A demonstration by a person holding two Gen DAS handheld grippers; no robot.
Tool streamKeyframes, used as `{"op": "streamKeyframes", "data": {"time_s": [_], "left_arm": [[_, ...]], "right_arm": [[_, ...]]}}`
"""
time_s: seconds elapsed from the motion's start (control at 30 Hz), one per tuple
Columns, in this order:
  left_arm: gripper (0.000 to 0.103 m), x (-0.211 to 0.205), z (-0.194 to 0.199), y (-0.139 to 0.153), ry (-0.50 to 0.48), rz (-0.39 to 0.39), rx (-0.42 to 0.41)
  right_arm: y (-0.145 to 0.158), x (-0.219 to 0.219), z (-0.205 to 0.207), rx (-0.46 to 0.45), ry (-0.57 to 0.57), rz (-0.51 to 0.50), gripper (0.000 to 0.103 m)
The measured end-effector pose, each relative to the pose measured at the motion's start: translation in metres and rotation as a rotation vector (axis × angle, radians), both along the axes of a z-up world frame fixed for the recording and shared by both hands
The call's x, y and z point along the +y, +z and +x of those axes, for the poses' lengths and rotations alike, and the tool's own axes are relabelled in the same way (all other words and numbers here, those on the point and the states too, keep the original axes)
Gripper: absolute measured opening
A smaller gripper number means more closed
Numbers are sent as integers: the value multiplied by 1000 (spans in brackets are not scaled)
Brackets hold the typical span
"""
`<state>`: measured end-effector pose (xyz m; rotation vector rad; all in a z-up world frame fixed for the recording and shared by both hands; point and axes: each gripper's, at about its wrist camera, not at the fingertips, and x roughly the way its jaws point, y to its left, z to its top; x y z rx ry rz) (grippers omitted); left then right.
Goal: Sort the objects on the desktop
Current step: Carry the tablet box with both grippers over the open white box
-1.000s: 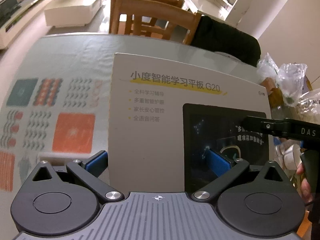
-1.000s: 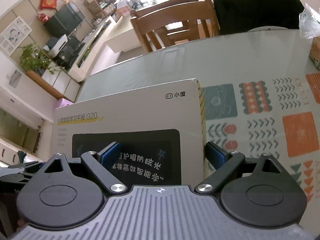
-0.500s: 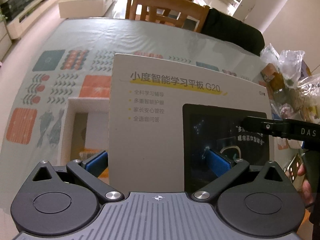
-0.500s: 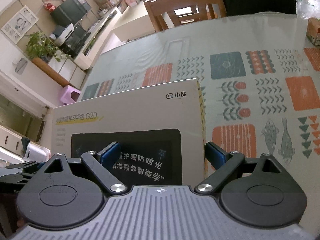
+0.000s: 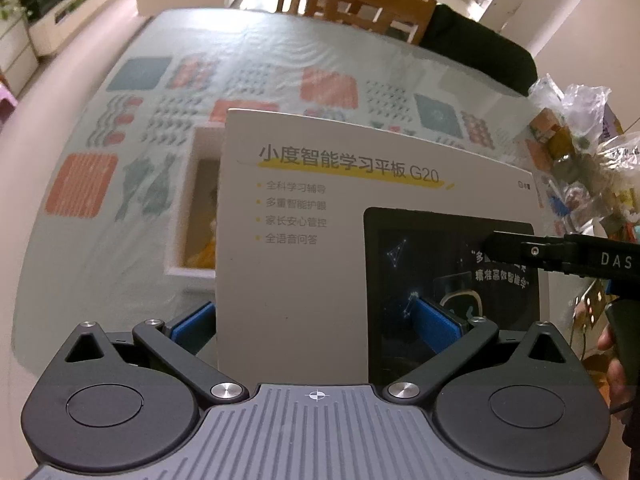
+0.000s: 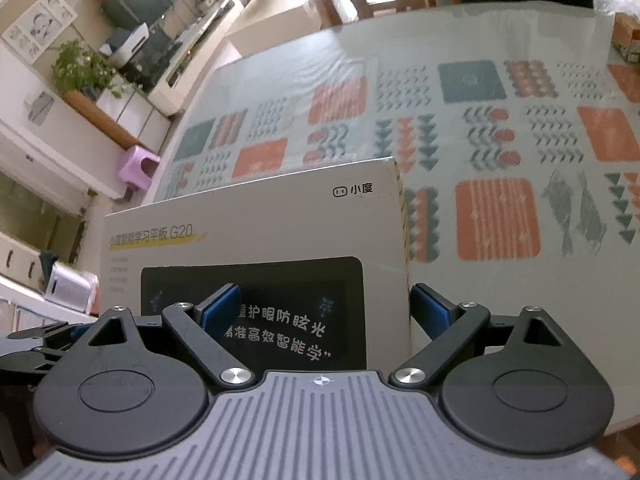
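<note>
Both grippers hold one flat white tablet-box lid [image 5: 320, 248] with Chinese print and a black tablet picture, lifted above the table. My left gripper [image 5: 316, 326] is shut on its left end. My right gripper [image 6: 324, 308] is shut on its right end; the lid also shows in the right wrist view [image 6: 280, 220]. Below the lid, the open white box base [image 5: 188, 208] lies on the patterned tablecloth [image 5: 100, 184], mostly hidden by the lid, with something yellow inside. The right gripper's body [image 5: 568, 256] shows at the right in the left wrist view.
Crumpled plastic bags and packets [image 5: 576, 148] crowd the table's right side. Wooden chairs [image 5: 352, 0] stand at the far edge, one draped in black cloth. A small carton [image 6: 624, 40] sits at the far right in the right wrist view.
Both grippers have carried the lid back toward me and tilted downward. The open box base has come into view under the lid's left edge. The grips are unchanged.
</note>
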<state>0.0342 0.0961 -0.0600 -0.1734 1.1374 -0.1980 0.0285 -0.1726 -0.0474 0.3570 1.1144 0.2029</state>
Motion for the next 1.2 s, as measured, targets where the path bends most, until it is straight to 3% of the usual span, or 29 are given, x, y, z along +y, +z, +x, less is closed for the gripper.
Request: {"op": "streamKeyframes", "data": {"time_s": [0.57, 0.93, 1.2], "left_arm": [[103, 48, -41, -34, -77, 21, 116], [103, 58, -49, -57, -130, 18, 165], [103, 59, -46, -56, -127, 19, 167]], "right_arm": [[-38, 67, -78, 113, -30, 3, 103], [-60, 79, -94, 170, -50, -13, 103], [-61, 82, -91, 173, -48, -25, 103]]}}
